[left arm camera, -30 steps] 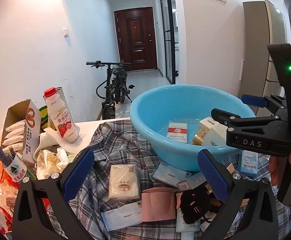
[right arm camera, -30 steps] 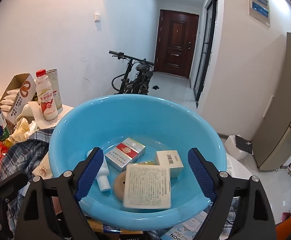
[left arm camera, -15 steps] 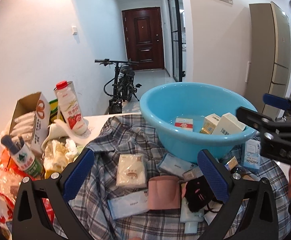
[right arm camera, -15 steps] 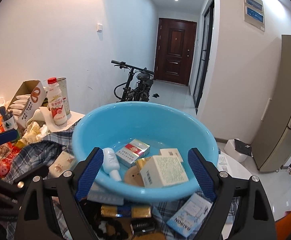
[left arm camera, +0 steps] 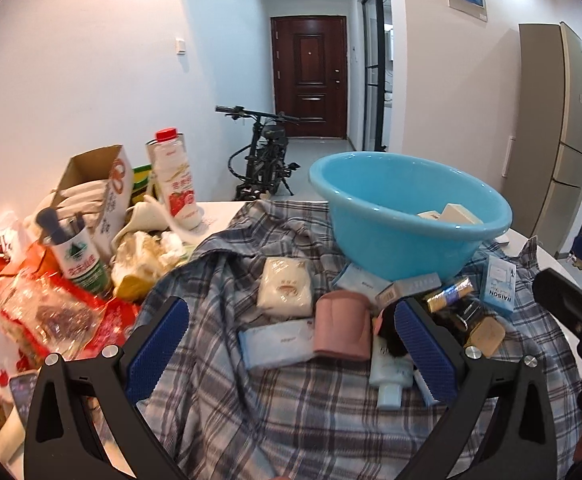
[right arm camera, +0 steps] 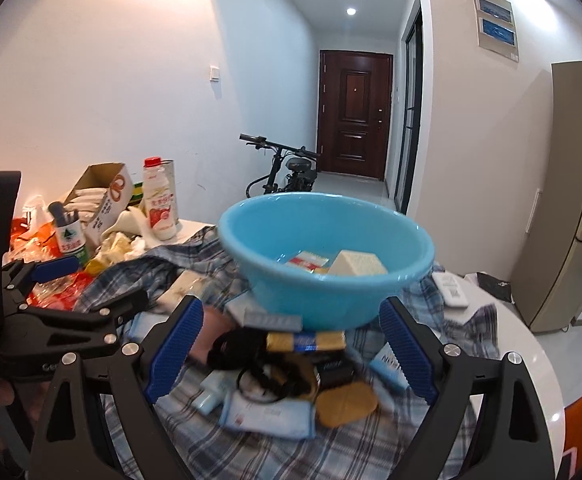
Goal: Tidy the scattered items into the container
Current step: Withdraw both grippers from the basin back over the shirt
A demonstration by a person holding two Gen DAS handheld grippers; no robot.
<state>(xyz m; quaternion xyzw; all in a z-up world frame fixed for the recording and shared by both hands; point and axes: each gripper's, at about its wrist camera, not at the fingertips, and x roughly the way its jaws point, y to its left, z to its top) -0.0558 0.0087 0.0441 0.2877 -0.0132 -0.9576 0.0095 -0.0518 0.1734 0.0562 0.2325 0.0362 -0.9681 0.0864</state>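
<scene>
Fingers apart, opening, over clutter before basin

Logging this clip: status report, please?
Left gripper open, empty. Right gripper empty, jaws opening. Blue basin holds a few boxes; pink pouch and packets still on plaid cloth. Nothing blocking.

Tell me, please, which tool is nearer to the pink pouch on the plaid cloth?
Left. The pink pouch lies between the open left tool fingers; the empty, opening right tool is further right, over the black tangle.
</scene>
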